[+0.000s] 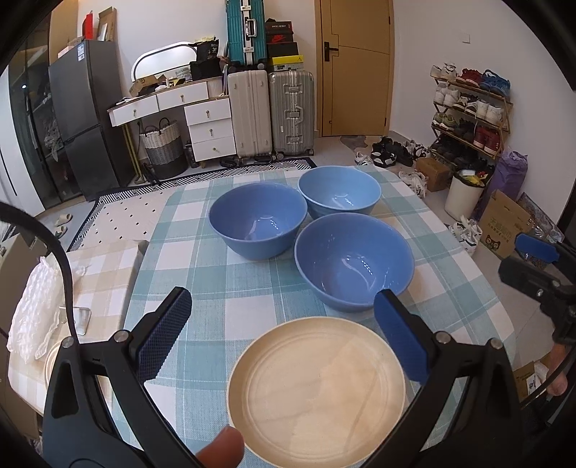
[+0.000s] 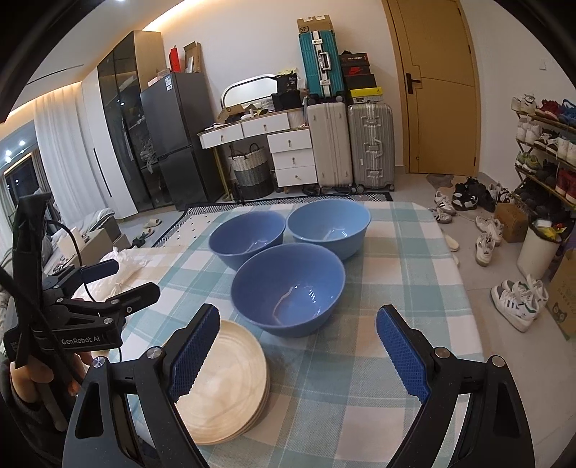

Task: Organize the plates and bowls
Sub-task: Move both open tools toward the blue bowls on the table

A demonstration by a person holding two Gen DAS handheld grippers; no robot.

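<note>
both wrist views look forward and steeply down over the checked tablecloth [image 1: 223, 288] toward the far wall with the suitcases [image 2: 370, 144]. the left view sits close above the cream plates [image 1: 316, 388]; the right view looks from their right. both share the three blue bowls [image 2: 288, 288].

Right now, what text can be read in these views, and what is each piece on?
"GenRobot.AI": on the left gripper's black body.
"SF": on the cardboard box atop the teal suitcase.
"36": on a black package on the dresser.
Fridge sticker, shoebox labels, floor carton print: too small or blurred.
</note>
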